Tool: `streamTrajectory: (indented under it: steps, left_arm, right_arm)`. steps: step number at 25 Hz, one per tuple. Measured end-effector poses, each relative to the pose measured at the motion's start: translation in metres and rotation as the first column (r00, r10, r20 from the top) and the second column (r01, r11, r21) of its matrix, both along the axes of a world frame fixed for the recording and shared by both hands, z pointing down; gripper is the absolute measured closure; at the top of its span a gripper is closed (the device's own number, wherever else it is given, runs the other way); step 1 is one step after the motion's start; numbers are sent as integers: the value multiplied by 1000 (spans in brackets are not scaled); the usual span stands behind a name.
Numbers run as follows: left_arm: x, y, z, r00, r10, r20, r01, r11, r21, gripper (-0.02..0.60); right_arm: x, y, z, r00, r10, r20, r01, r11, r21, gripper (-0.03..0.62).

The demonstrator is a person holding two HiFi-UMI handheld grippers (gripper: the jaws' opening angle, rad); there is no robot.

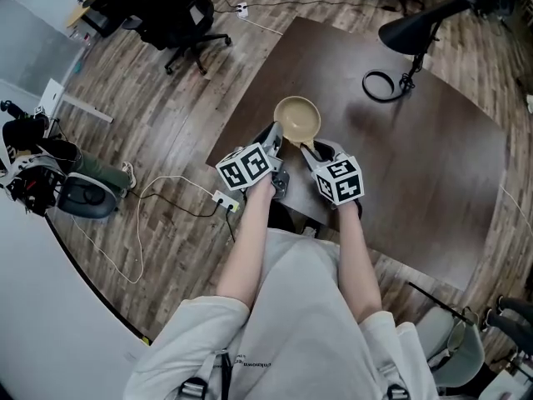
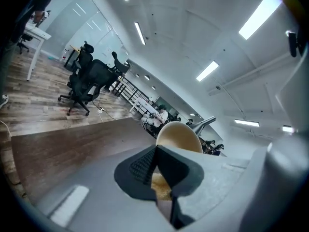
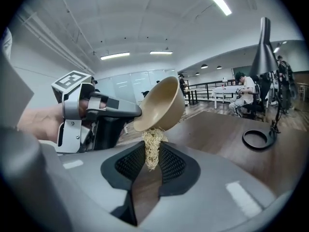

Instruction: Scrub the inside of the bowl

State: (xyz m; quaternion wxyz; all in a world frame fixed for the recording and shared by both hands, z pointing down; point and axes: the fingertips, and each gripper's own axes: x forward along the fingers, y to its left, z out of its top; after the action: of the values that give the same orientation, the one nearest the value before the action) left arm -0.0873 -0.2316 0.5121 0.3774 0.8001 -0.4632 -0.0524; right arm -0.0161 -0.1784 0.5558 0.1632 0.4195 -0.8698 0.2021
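Observation:
A tan bowl (image 1: 297, 118) is held tilted above the dark brown table (image 1: 433, 182). My left gripper (image 1: 276, 137) is shut on its near rim. In the left gripper view the bowl (image 2: 178, 135) rises just past the closed jaws of the left gripper (image 2: 162, 179). The right gripper view shows the bowl (image 3: 161, 105) from its underside, with the left gripper's fingers (image 3: 126, 111) clamped on the rim. My right gripper (image 3: 151, 154) is shut on a straw-coloured fibrous scrubber (image 3: 151, 146), whose top touches the bowl's lower rim. In the head view the right gripper (image 1: 306, 151) sits just below the bowl.
A black desk lamp (image 1: 419, 25) with a ring base (image 1: 381, 86) stands on the far side of the table. Black office chairs (image 1: 179, 13) stand on the wooden floor at upper left. A power strip (image 1: 225, 200) with cables lies by the table's left edge.

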Motion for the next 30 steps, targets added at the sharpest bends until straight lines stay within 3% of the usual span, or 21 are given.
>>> streamTrajectory:
  steps: [5, 11, 14, 19, 23, 30]
  left_arm:
    - [25, 3, -2, 998, 51, -45, -52, 998, -21, 574]
    - [57, 5, -23, 988, 155, -2, -155, 988, 22, 575]
    - [59, 4, -25, 987, 162, 24, -162, 986, 36, 575]
    - [30, 1, -20, 989, 86, 124, -91, 995, 41, 575]
    - [12, -2, -14, 977, 42, 210, -53, 998, 47, 575]
    - [9, 8, 14, 939, 101, 327, -109, 994, 5, 575]
  right_arm:
    - [6, -4, 8, 1000, 28, 12, -28, 1000, -7, 487]
    - [10, -13, -1, 994, 81, 72, -84, 996, 36, 487]
    - [10, -12, -4, 995, 65, 73, -69, 996, 49, 487]
    - [13, -3, 0, 997, 32, 69, -35, 998, 46, 487]
    - [35, -5, -3, 992, 77, 99, -82, 995, 48, 487]
    - [71, -9, -5, 969, 196, 151, -205, 977, 50, 488]
